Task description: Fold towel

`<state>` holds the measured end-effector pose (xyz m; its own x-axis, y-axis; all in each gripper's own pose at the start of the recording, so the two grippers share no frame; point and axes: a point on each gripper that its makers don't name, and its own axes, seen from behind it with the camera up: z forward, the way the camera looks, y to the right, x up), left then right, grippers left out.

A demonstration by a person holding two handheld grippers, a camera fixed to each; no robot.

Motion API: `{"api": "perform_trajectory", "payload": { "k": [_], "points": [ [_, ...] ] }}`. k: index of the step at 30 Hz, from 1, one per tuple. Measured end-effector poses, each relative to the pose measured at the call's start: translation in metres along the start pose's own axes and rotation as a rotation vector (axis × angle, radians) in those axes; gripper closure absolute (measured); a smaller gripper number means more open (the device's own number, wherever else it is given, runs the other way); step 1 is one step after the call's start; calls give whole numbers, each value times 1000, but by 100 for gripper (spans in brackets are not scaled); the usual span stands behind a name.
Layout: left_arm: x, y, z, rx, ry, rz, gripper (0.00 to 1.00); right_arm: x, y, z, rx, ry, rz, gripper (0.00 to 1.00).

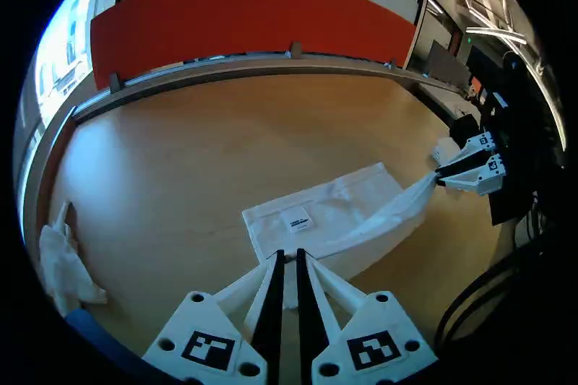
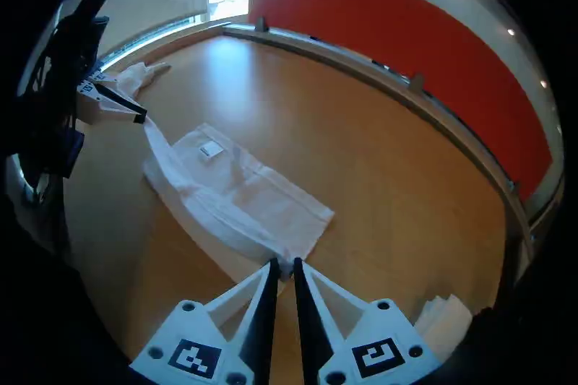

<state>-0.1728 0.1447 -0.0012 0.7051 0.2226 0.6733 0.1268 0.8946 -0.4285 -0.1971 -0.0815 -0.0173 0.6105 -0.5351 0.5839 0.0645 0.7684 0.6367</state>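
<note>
**Item: towel-folding station, one moment**

1. Left gripper (image 1: 289,255), count one. At 6 o'clock in the left gripper view. Fingers are clenched on a near corner of the towel, with white cloth pinched between them.
2. Right gripper (image 2: 283,264), count one. At 6 o'clock in the right gripper view. Fingers are clenched on the opposite near corner.
3. Towel (image 1: 325,212), count one, white. It lies on the wooden table (image 1: 217,139) just ahead of both grippers. Most of it is flat. The near long edge is raised and drawn taut between the two grippers.
4. Label (image 1: 298,222), count one. It is sewn on the towel's upper face and is too small to read.
5. Crumpled white cloth (image 1: 61,262), count one. At 8 o'clock in the left gripper view, well apart from the towel.
6. Folded white stack (image 2: 444,316), count one. At 4 o'clock in the right gripper view, near the table edge.
7. Orange partition panel (image 1: 246,20), count one. At 12 o'clock, standing along the table's far edge.

**Progress (judged):** early. Both corners are secured and the edge is lifted, but it is not yet carried over to the far edge. This fold and any further ones remain.
</note>
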Motion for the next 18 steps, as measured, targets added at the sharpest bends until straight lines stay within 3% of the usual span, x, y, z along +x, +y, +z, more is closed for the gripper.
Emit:
{"api": "perform_trajectory", "payload": {
  "k": [8, 18],
  "points": [
    [-5, -8, 27, 4, -21, -7, 88, -4, 9, 22, 6, -18, 43, 84],
    [-12, -15, 48, 13, -42, -18, 88, -10, 14, 42, -5, -34, 60, 83]
  ]
}}
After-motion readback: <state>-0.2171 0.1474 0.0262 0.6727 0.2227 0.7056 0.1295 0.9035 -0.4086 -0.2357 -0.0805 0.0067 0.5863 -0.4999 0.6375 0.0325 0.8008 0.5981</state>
